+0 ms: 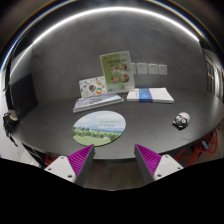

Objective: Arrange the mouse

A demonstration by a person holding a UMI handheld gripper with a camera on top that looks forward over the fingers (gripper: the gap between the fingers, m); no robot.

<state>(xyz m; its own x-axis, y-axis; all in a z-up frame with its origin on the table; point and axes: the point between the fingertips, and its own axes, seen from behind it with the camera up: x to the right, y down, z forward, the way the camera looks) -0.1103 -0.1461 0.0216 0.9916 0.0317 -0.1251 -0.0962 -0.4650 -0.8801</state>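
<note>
Dark and broad, the tabletop [150,118] runs back toward a pale wall, and most of what lies at its far side is hard to read. An upright card with green printing [115,69] stands at the back; its words cannot be made out. Beside it a row of small papers [148,69] hangs on the wall, also unreadable. A leaflet [92,87] leans near the card, and a stack of flat papers or booklets [97,101] lies in front of it. Another flat booklet [151,95] sits off to the right of those.

Low and level over the near edge, the tongs [113,158] point straight across the surface. Its two purple pads [79,158] stand well apart, wide open, with nothing between them and nothing held.

Just ahead of the fingers, slightly to the left, lies a round mouse mat [100,126] printed with a landscape scene. The mouse [181,120] rests far off to the right of the mat, well apart from it and from the tongs, small and dark with pale parts. Nothing stands between the fingers and the mat.
</note>
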